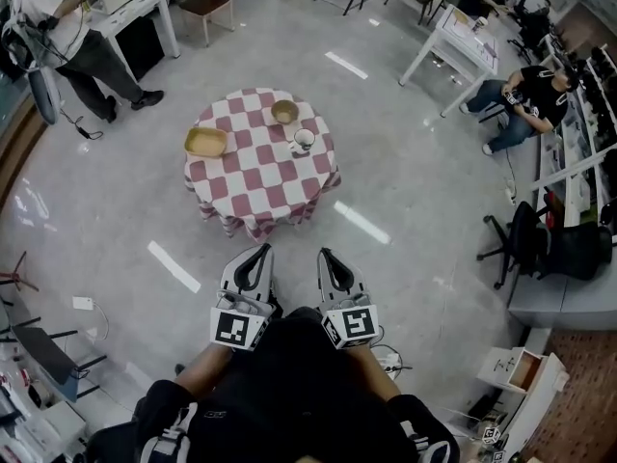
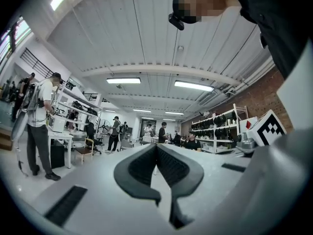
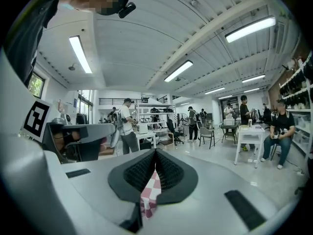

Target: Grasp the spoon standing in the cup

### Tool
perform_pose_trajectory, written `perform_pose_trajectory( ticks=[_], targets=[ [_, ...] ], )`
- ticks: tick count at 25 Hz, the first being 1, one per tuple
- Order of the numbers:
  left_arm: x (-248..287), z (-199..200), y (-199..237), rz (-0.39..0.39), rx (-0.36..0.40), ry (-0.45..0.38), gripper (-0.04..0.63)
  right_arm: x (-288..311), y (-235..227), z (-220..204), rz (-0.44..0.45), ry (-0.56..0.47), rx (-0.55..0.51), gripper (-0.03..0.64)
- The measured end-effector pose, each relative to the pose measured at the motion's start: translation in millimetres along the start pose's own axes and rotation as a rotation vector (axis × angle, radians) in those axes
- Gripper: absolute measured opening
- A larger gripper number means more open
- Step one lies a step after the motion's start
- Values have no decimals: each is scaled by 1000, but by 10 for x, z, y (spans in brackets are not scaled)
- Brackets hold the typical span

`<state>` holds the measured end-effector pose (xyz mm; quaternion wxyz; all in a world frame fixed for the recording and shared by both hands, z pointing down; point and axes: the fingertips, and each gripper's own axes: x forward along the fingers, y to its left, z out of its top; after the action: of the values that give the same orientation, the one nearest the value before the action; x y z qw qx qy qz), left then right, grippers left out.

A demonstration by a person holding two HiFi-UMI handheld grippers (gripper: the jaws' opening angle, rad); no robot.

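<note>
At 12 o'clock from the person, head view: round table (image 1: 253,193) under a checked cloth, well apart from both grippers, bare floor between.
- Cup (image 1: 303,141) sits at about 2 o'clock on the tabletop, near the edge. The spoon in it is too small to resolve.
- Wooden bowl (image 1: 284,112) is just beside the cup at its 11 o'clock. A tan dish (image 1: 205,142) sits at 9 o'clock on the top, well apart from the cup.
- Left gripper (image 1: 258,252) and right gripper (image 1: 326,255) are held close to the body.
- Room: open floor on the near side. A standing person (image 1: 67,37) is at 10 o'clock and a seated person (image 1: 525,99) at 2 o'clock, both well clear.

Left gripper view: jaws pressed together, nothing between them (image 2: 156,146). They point into the room, not at the table.

Right gripper view: jaws clenched at the tips, empty (image 3: 155,152). Checked cloth shows far off through the gap beneath.

Risks, as judged:
- Arriving with the jaws closed would knock the spoon instead of straddling it.
- A sideways push could tip the cup or slide it off the nearby edge.
- Coming in from 11 o'clock risks clipping the bowl, so the near side looks clearest.
</note>
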<state>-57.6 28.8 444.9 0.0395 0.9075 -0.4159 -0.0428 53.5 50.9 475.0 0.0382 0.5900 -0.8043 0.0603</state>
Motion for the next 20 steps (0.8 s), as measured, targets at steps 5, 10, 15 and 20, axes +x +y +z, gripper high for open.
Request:
perform_pose_trajectory(
  ticks=[5, 10, 15, 20],
  targets=[
    [327, -33, 280, -14, -19, 31, 9, 521, -112, -21, -11, 29, -4, 23],
    [528, -135, 445, -23, -49, 25, 9, 900, -293, -122, -24, 70, -27, 23],
    [799, -205, 596, -4, -55, 59, 9, 1253, -587, -270, -27, 128, -54, 23],
    [1233, -267, 756, 14, -59, 73, 8, 1727, -938, -438, -8, 193, -84, 23]
  ],
)
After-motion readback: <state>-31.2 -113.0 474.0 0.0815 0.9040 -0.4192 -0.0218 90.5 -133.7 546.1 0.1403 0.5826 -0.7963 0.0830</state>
